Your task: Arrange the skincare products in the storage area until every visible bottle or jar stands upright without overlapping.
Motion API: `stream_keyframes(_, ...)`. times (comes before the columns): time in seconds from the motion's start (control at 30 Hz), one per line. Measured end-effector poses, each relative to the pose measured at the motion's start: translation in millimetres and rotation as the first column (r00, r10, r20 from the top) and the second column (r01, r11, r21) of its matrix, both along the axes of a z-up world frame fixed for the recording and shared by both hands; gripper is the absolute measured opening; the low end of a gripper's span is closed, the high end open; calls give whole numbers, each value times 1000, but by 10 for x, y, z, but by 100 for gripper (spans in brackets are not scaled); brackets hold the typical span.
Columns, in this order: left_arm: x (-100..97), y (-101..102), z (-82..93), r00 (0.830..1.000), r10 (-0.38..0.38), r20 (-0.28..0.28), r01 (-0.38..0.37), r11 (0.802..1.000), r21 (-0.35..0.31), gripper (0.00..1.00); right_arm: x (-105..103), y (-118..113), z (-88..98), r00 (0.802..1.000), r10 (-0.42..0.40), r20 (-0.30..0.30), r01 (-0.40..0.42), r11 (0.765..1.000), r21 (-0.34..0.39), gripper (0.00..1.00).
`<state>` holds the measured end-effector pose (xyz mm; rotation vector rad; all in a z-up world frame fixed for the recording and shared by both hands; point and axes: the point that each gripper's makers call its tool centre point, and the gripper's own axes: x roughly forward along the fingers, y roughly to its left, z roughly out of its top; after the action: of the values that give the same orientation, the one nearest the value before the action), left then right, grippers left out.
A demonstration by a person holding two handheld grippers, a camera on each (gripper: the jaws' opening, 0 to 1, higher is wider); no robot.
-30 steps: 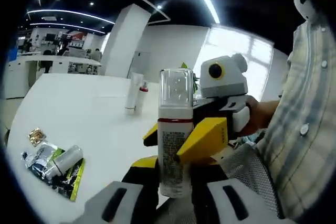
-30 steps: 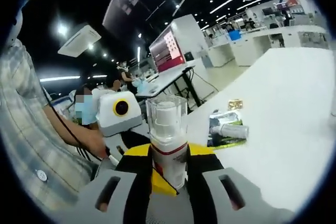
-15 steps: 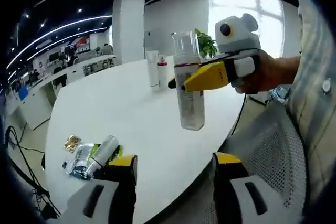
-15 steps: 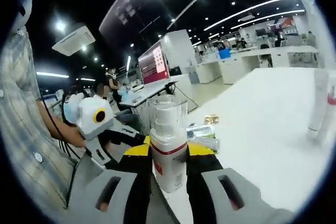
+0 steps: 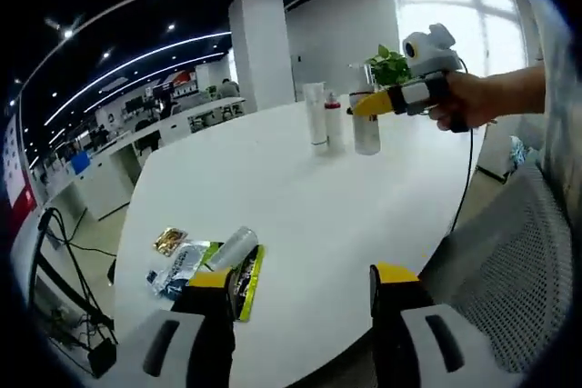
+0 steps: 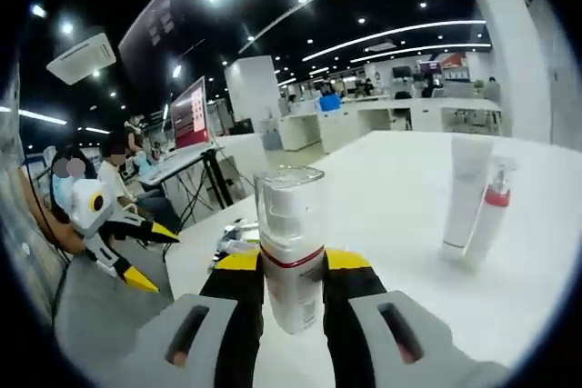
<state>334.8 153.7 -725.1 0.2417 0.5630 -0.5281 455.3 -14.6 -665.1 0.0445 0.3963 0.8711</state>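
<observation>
- Right gripper [image 6: 293, 293], rising from the bottom centre of the right gripper view, is clamped on a spray bottle [image 6: 289, 247] with a clear cap, held upright between its yellow-tipped jaws.
- Left gripper [image 5: 300, 302], at the bottom of the left gripper view, stands released with nothing between its jaws.
- Just beyond it, lower left, a small bottle [image 5: 232, 249] lies on its side on green packets [image 5: 186, 265] on the white table [image 5: 300, 206].
- Farther off, right of centre in the right gripper view, a white tube [image 6: 468, 190] and a slim red-collared bottle [image 6: 491, 206] stand upright, just beside each other.
</observation>
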Motion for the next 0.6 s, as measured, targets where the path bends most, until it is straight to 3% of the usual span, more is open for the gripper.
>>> stream_keyframes(0.17,-33,47,-97,1000,4,-29,-3,999,47,59,257,-84,-180,999,-44,-18,43,998,-47,22)
stream_keyframes(0.27,-53,42,-111,999,-8,-33,10,998,59,55,391,-115,-206,998,-55,19,57,996,-70,22)
stream_keyframes(0.37,-14,58,-49,1000,-7,10,6,998,64,56,523,-157,-266,996,-66,57,72,992,-108,22)
stream_keyframes(0.43,17,76,-25,999,0,36,-3,998,68,63,606,-181,-324,995,-72,64,79,990,-113,22)
stream_keyframes(0.5,51,40,29,994,-49,97,40,994,97,66,721,-219,-333,990,-96,101,107,989,-107,22)
stream_keyframes(0.6,50,-11,65,990,-67,122,58,995,76,66,834,-255,-390,988,-105,111,118,986,-116,22)
